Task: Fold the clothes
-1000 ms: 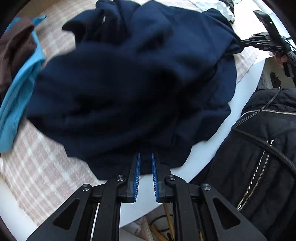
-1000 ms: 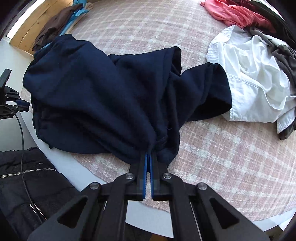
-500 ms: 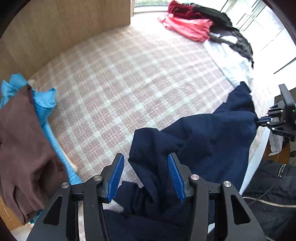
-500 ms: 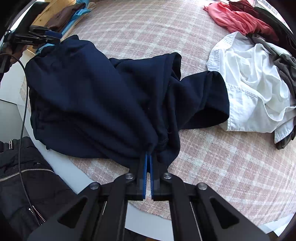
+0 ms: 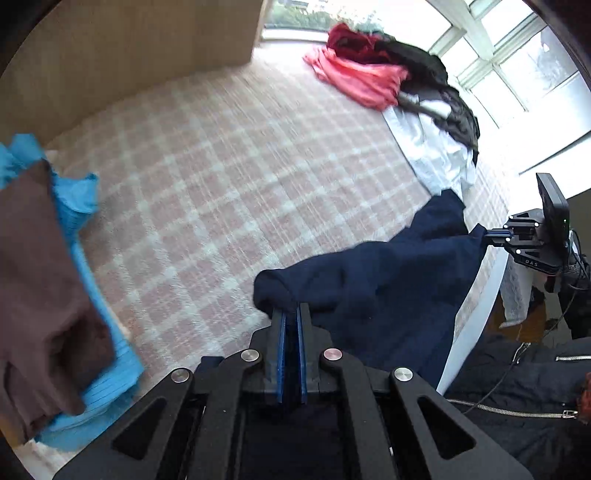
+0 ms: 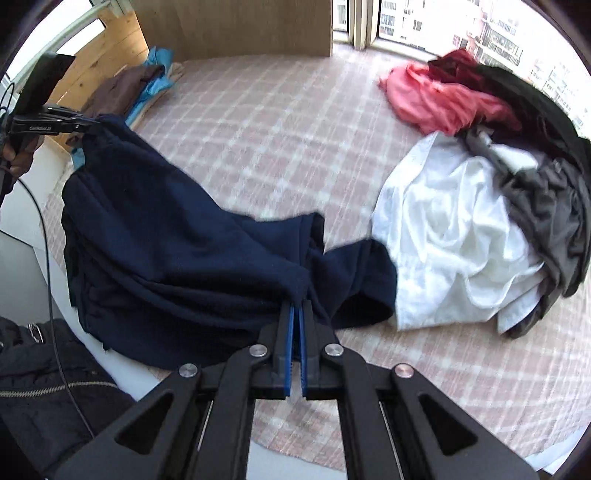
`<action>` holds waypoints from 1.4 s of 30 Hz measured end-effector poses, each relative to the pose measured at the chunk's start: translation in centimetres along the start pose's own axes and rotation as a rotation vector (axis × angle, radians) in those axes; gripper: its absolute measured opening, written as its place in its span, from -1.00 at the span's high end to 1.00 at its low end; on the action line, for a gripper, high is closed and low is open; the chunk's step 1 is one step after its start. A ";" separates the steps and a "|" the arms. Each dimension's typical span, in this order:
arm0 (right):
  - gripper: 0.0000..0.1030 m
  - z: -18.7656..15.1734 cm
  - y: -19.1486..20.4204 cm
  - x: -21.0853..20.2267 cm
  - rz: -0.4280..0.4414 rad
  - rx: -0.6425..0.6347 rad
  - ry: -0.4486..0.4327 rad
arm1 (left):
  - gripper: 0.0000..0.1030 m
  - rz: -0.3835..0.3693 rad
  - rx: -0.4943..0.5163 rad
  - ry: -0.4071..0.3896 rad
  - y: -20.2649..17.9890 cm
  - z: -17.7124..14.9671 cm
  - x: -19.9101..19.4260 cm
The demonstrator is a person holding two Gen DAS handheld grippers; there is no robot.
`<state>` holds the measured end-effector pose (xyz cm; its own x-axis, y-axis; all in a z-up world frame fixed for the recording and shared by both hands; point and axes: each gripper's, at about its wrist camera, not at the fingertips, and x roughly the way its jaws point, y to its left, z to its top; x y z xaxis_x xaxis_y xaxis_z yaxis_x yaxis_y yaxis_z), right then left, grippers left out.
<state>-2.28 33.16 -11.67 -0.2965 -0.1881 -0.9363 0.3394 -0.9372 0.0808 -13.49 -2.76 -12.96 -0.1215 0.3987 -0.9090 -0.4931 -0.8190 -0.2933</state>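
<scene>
Right wrist: pink plaid bedcover (image 6: 280,122), wooden panel (image 6: 236,26), windows (image 6: 399,18)

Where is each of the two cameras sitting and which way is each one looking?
Left wrist: on the left gripper, facing down at the checked bed cover; jaws shut on the navy garment.
Right wrist: on the right gripper, facing down; jaws shut on the garment; a hand shows.
Shared: the garment, each other's gripper, the white shirt.

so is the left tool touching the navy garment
Touching. The left wrist view shows the left tool shut on a bunched edge of the navy garment; the right wrist view shows the cloth hanging from its tip.
</scene>
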 end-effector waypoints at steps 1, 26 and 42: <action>0.95 1.1 0.1 -0.9 -0.014 -0.013 -0.035 | 0.91 0.009 -0.013 -0.047 0.6 -0.1 -2.3; 0.56 -1.5 4.8 3.2 0.152 -0.088 0.181 | 0.50 0.176 -0.018 0.022 -1.3 -14.8 -2.0; 0.56 -1.2 5.2 4.0 0.138 -0.057 0.142 | 0.37 0.099 0.136 0.228 0.1 -8.7 5.1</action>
<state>-0.65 27.87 -15.34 -0.1161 -0.2659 -0.9570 0.4187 -0.8868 0.1956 -6.69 -4.41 -20.26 0.0143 0.2038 -0.9789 -0.6013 -0.7804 -0.1713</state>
